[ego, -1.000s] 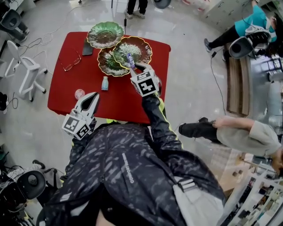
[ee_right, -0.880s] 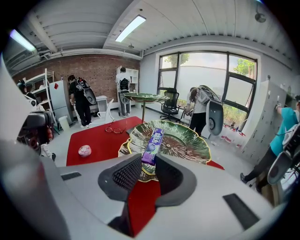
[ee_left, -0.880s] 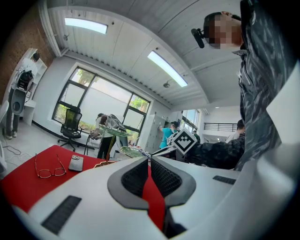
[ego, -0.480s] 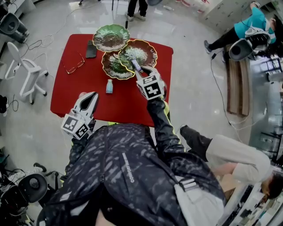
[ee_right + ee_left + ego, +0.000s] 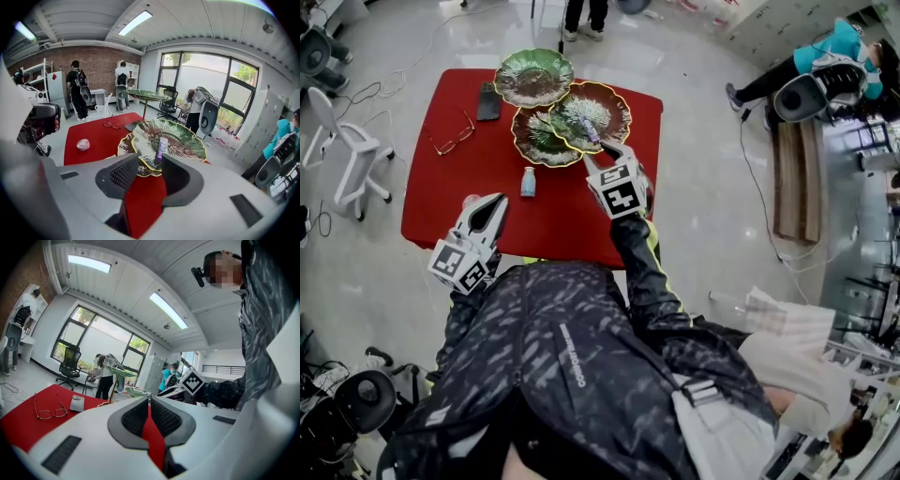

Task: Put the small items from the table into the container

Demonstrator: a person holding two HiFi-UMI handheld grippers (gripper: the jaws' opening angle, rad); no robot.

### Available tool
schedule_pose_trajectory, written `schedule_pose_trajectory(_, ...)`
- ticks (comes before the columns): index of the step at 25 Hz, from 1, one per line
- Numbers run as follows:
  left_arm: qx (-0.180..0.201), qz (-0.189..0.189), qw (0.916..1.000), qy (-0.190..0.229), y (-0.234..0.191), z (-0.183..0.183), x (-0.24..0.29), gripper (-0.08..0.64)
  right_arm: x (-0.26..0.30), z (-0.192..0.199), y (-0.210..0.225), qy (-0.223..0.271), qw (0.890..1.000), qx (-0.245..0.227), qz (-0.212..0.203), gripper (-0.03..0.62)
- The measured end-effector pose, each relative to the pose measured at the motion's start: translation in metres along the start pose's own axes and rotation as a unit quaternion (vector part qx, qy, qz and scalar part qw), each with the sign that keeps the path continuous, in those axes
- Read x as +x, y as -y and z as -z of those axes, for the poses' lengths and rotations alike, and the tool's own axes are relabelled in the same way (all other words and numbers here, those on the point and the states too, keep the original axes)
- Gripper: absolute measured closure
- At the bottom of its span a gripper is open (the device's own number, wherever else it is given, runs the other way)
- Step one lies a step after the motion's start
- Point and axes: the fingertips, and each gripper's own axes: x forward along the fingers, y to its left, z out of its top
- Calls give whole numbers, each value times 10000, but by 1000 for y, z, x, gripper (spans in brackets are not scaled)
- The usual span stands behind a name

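Right gripper (image 5: 598, 152) is at the near rim of the gold-edged leaf dish (image 5: 617, 101), angled down toward it; its jaws are opening, a clear gap between the pads and nothing pinched in them; the purple tube (image 5: 587, 129) lies in that dish, just beyond the jaw tips, touching neither pad.

Two more leaf dishes crowd the same spot; a green one (image 5: 532, 77) on the far-left side of the gold-edged dish, another (image 5: 534, 141) tucked under its left rim.

On the red table (image 5: 562, 220), a small pale bottle (image 5: 528, 180) stands upright to the near left of the gold-edged dish, apart from it; a pink round item (image 5: 470, 201) sits further out the same way, near the table's edge.

Left gripper (image 5: 494, 203) is over that way too, well apart from the dish and close beside the pink item; it points level, its jaws pressed together at the tips, holding nothing.

Far left of the dish lie a pair of glasses (image 5: 450, 142); a dark phone (image 5: 488, 101) rests beside the green dish.
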Motion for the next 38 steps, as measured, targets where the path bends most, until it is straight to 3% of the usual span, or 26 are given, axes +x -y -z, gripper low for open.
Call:
schedule_pose_trajectory(11,-32,170,9999,-7,-1,0,11,543,-1,-6,-22,35,9998,-111,-170,448)
schedule_pose_trajectory(24,-336,135,9993,-26,-16,9,7,543,13,-15,-76,83,9959,-397,-815,448)
schedule_pose_trajectory(31,-411,-63,9991,8,-21,13,-5,543,30,-7,-114,-86,9900,-237,-1391,448)
schedule_pose_trajectory(38,-496,-268,9984,42,-28,20,-22,541,62,6,-144,-268,9810,208,-1911,430)
